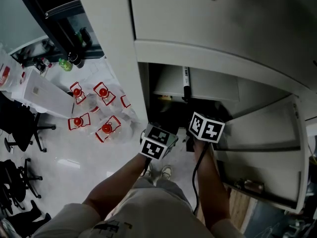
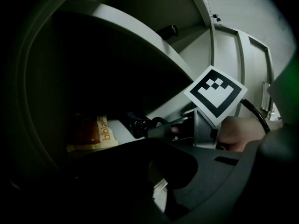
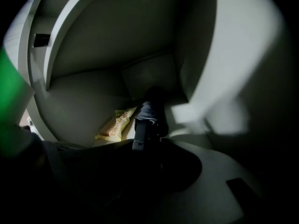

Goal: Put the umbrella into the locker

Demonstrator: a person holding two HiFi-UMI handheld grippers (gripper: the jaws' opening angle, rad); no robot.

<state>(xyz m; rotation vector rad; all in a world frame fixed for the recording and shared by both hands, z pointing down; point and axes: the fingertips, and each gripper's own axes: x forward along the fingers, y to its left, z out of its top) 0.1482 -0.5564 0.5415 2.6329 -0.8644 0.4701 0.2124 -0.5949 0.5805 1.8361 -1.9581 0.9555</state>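
Observation:
The dark folded umbrella sticks out from my right gripper, which is shut on it, and points into the dim lower compartment of the grey locker. In the left gripper view the umbrella's black end shows just ahead of the right gripper's fingers. In the head view both marker cubes sit at the compartment's mouth, the left gripper beside the right gripper. The left gripper's jaws are a dark mass, and I see nothing between them.
A yellow snack bag lies on the compartment floor left of the umbrella. The locker door hangs open to the right. A dark stick-like item lies on the shelf above. Red-capped bottle packs and office chairs stand at left.

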